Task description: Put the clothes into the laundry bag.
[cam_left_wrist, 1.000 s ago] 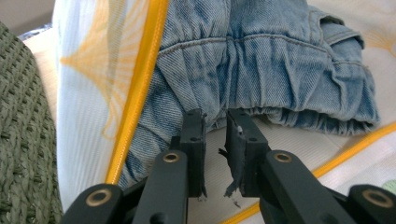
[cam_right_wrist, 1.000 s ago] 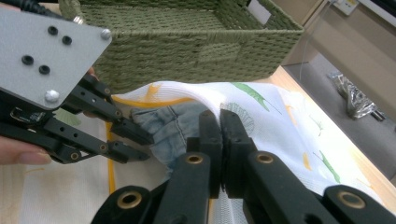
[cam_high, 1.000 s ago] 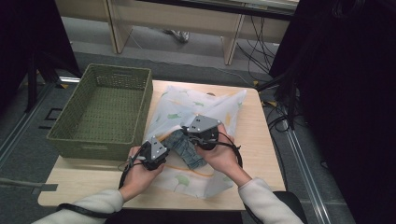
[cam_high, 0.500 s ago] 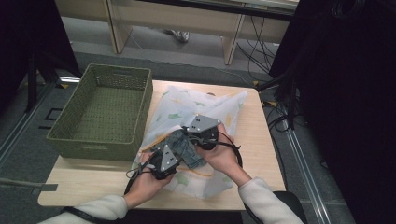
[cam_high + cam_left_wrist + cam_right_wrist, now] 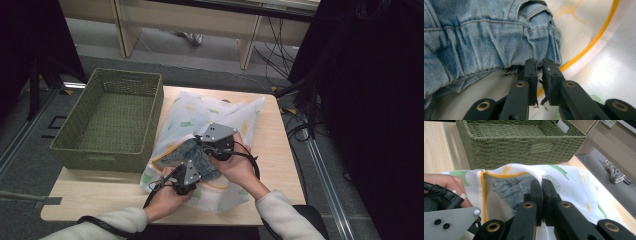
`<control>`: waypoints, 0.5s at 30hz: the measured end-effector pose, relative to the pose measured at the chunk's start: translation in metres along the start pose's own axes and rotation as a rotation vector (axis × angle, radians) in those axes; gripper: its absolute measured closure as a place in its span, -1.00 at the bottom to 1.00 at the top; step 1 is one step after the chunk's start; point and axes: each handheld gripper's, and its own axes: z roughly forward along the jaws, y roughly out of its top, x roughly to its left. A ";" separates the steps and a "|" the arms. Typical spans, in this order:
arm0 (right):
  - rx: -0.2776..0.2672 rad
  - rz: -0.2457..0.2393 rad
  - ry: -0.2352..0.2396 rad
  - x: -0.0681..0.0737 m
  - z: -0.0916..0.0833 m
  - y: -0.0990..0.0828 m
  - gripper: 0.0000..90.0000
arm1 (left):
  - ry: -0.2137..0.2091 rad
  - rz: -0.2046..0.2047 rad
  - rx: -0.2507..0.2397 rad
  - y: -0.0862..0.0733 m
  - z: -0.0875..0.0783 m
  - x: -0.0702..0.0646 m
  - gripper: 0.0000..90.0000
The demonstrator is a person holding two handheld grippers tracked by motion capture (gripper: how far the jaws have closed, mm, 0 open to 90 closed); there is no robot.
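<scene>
The denim garment point(image 5: 192, 157) is located at the mouth of the white mesh laundry bag point(image 5: 220, 112), which lies flat on the wooden table point(image 5: 280, 150) just beside the green woven basket point(image 5: 107, 117). In the high view, part of the denim is seen exposed between the two grippers.

The right gripper point(image 5: 541, 187) is closed on the upper layer of the bag, and the mesh is lifted into a ridge over the denim in the right gripper view. Its position is unchanged from the earlier frames.

The left gripper point(image 5: 540, 68) is displaced from its earlier position: one second ago it was seen at the left edge of the bag, nearer the basket; it is now found closer to the right gripper, at the near hem of the denim. Its jaws have just been closing. In the left gripper view a narrow gap remains between the pads, the tips are set against the hem beside the orange trim point(image 5: 584, 51) of the bag, and no firm hold on the cloth can be confirmed.
</scene>
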 end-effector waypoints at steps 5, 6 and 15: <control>-0.003 -0.006 0.001 0.000 0.001 0.000 1.00 | -0.008 0.011 0.016 -0.002 -0.001 -0.003 0.95; -0.003 -0.005 0.000 0.000 0.000 0.000 1.00 | -0.014 0.012 0.015 -0.003 0.001 -0.005 0.96; -0.010 -0.006 0.004 0.000 0.000 0.001 1.00 | -0.021 0.038 0.037 -0.002 0.011 -0.007 0.98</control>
